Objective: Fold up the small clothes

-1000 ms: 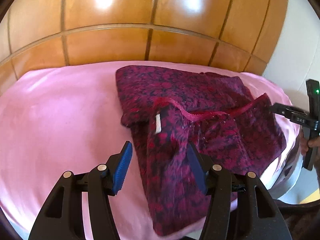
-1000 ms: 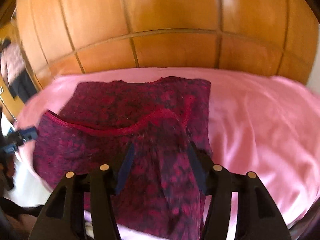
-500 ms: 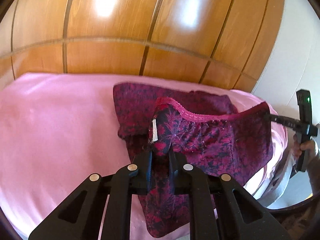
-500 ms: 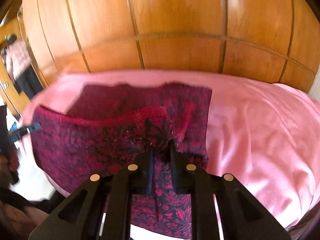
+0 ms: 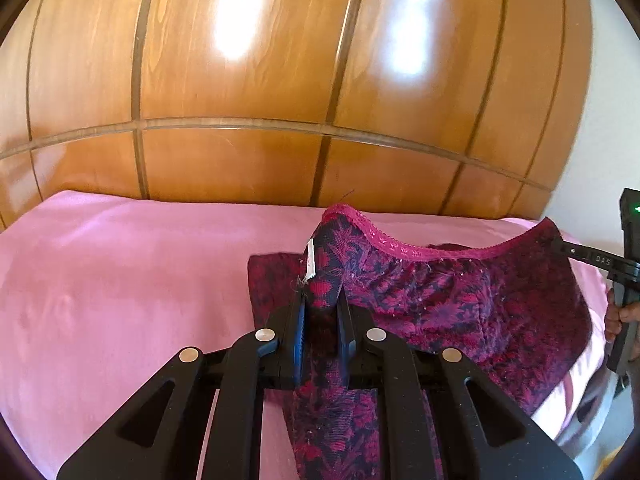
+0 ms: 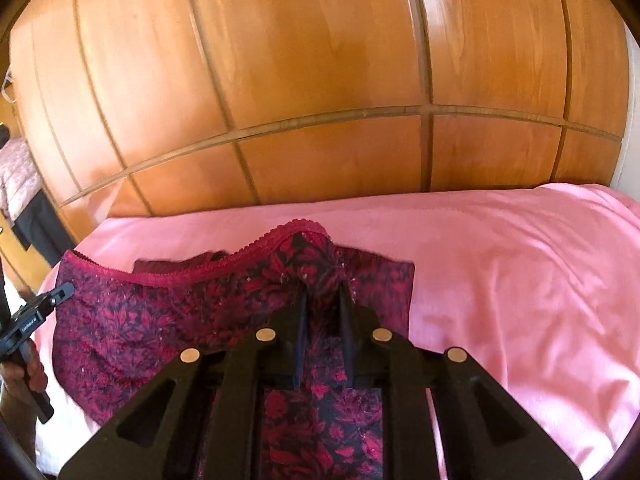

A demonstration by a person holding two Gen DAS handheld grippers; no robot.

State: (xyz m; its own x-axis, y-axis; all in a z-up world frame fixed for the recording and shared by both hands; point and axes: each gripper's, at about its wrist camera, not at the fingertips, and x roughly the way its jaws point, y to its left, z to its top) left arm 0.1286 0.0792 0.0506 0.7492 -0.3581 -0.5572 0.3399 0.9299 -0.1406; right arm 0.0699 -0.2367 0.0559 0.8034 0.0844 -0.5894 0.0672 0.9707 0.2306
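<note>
One garment [image 5: 460,304], two claws [image 5: 321,304]

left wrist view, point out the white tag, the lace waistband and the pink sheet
white tag [image 5: 310,258], left wrist view, middle of the tag
lace waistband [image 5: 404,245], left wrist view, its sagging middle stretch
pink sheet [image 5: 132,280], left wrist view, bare area

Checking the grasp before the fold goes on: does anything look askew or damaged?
Nothing stands out. The left gripper and right gripper each pinch a waistband corner of the patterned garment, lifted off the pink sheet; no tear shows.
</note>
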